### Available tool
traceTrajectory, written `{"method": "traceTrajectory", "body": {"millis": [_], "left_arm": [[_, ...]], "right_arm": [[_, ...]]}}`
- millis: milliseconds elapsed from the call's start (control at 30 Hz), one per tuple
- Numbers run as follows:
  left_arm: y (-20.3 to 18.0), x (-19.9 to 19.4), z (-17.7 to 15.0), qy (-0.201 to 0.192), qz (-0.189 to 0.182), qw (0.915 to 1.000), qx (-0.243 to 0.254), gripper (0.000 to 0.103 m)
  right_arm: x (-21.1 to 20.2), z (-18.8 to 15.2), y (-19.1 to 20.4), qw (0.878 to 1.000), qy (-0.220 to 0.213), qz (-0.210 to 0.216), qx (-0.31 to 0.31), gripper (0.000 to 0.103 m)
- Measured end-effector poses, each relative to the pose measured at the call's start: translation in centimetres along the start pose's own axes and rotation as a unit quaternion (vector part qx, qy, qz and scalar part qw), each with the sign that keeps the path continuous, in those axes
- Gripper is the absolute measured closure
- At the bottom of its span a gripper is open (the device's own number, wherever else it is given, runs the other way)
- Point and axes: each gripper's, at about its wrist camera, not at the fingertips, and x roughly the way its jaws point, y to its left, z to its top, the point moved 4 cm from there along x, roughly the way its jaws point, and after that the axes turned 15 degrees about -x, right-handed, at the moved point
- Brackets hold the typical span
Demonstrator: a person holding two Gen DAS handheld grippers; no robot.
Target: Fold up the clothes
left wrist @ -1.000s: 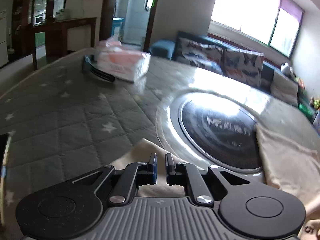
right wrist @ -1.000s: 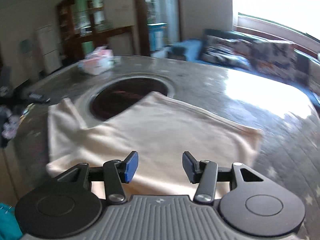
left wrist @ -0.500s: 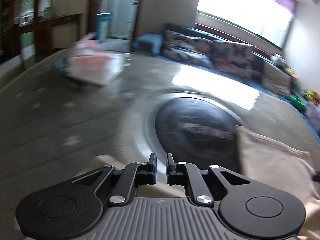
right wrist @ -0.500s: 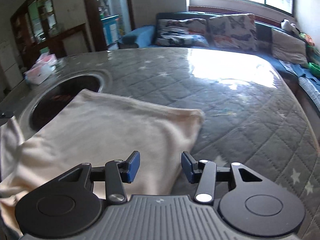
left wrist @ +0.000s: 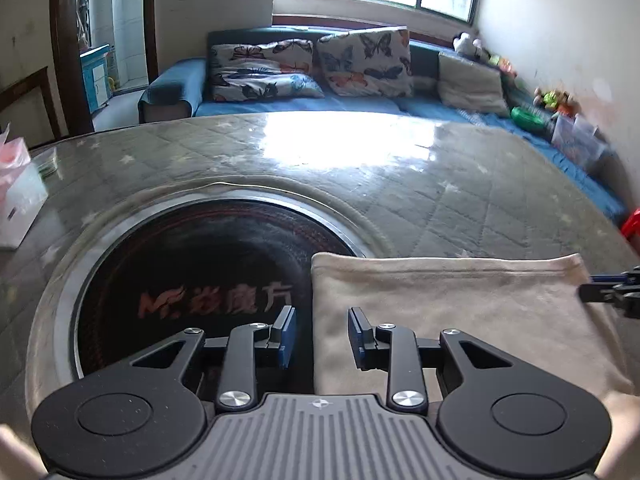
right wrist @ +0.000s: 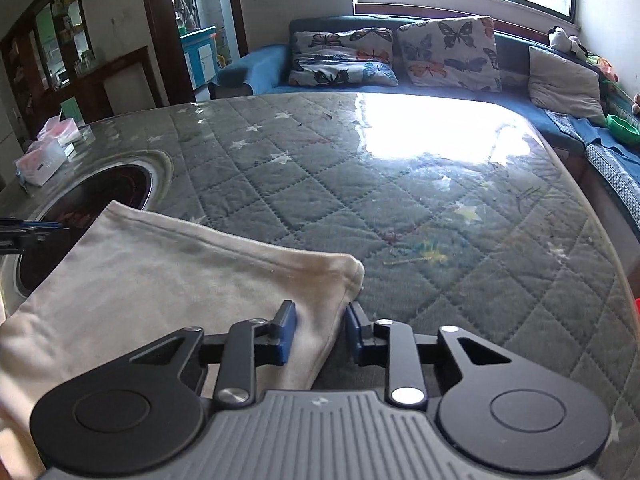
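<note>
Here's the cream, soft-knit folded garment (left wrist: 448,312) lying flat on the grey quilted, star-patterned surface (right wrist: 360,208), its left edge overlapping the round black inset hob (left wrist: 192,272) sunk into the middle.

Left claw (left wrist: 322,334) sits right at the garment's left edge, pointing down at a slant, and its jaws are opening; the cloth's edge lies in the gap, but the blue pads (left wrist: 289,334) don't look pressed on it. So that side is letting go, by my reading.

Over on the right, the right claw (right wrist: 320,332) straddles the garment's right-hand corner, angled down the same way, and its jaws are closing with the fabric between them. The pads look close to the cloth, not yet clearly pinching.

The risks now. If the right claw bites only the top layer, the fold beneath could peel open when it lifts. Grip too near the rounded corner and the cloth may slip out. And with the left side freed, any pull to the right could drag the whole stack skewed across the slick surface, or bunch that left edge over the hob rim.
</note>
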Motion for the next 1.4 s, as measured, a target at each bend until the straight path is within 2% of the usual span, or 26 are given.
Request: {"method": "traceTrajectory", "body": {"millis": [133,233,300,433,567,667,733,833,1067,1133,1233,1267,1400], "left_arm": [[-0.4,1.9,0.5,0.007,0.005,0.9999,0.004,0.075],[-0.5,2.6,0.8,0.002,0.007,0.9998,0.020,0.090],[-0.7,2.9,1.1,-0.006,0.013,0.9993,0.033,0.097],[-0.8,3.8,1.8,-0.023,0.031,0.9978,0.054,0.098],[-0.2,4.6,2.9,-0.021,0.030,0.9985,0.040,0.097],[0.1,4.8,3.4,-0.017,0.030,0.9989,0.030,0.092],[0.3,4.6,3.6,-0.015,0.032,0.9992,0.020,0.089],[-0.4,3.5,3.4,-0.020,0.020,0.9994,0.021,0.089],[-4.3,1.7,0.7,-0.002,-0.033,0.9975,0.063,0.089],[-5.2,1.5,-0.2,0.003,-0.041,0.9965,0.073,0.089],[-6.0,1.1,-1.3,0.008,-0.045,0.9957,0.081,0.087],[-6.1,1.0,-1.5,0.008,-0.046,0.9956,0.082,0.084],[-6.4,0.4,-2.5,0.006,-0.044,0.9950,0.089,0.066]], "right_arm": [[0.6,0.6,-0.3,1.000,-0.001,0.002,-0.006,0.091],[1.2,1.1,-0.5,1.000,-0.003,0.004,-0.011,0.093],[1.5,1.5,-0.5,1.000,-0.004,0.005,-0.015,0.094],[2.6,2.6,-0.5,1.000,-0.008,0.001,-0.026,0.096],[4.0,3.6,-0.7,1.000,-0.007,-0.005,-0.030,0.096],[4.7,4.3,-1.0,0.999,-0.008,-0.007,-0.030,0.094],[4.7,4.5,-1.2,0.999,-0.007,-0.011,-0.034,0.092],[3.5,4.4,-0.4,0.998,-0.011,-0.013,-0.058,0.090],[-2.8,3.1,4.6,0.989,-0.033,0.047,-0.136,0.089],[-4.5,2.2,6.8,0.983,-0.032,0.071,-0.163,0.086],[-6.9,0.7,10.0,0.972,-0.030,0.107,-0.207,0.074],[-7.6,0.2,11.1,0.967,-0.031,0.119,-0.222,0.070],[-9.5,-1.1,14.5,0.951,-0.029,0.165,-0.261,0.070]]}}
